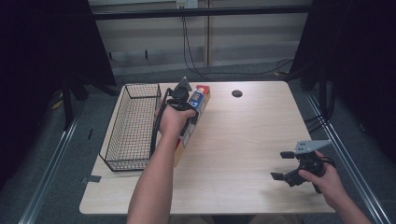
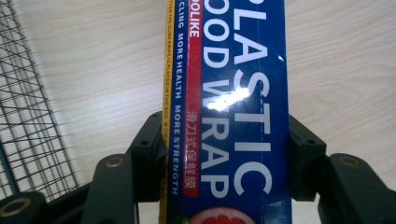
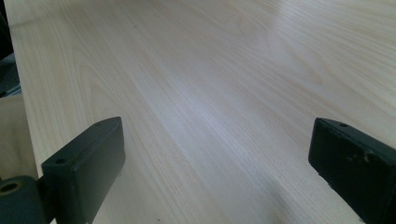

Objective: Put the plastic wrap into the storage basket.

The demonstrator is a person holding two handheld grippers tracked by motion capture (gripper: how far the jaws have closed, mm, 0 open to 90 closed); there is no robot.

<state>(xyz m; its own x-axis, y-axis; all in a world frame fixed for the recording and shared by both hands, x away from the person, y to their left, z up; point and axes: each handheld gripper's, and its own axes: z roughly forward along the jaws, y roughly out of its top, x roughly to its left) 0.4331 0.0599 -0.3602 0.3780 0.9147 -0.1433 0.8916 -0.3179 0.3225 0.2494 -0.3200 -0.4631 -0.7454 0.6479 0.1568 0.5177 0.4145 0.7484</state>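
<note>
Blue wrap box (image 2: pixel 233 116) – clamped, left gripper (image 2: pixel 227 149)

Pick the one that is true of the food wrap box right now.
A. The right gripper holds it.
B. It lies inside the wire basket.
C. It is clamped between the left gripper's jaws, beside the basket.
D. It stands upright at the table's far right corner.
C: the left gripper has both pads pressed on the sides of the food wrap box, with the wire basket alongside it.
</note>
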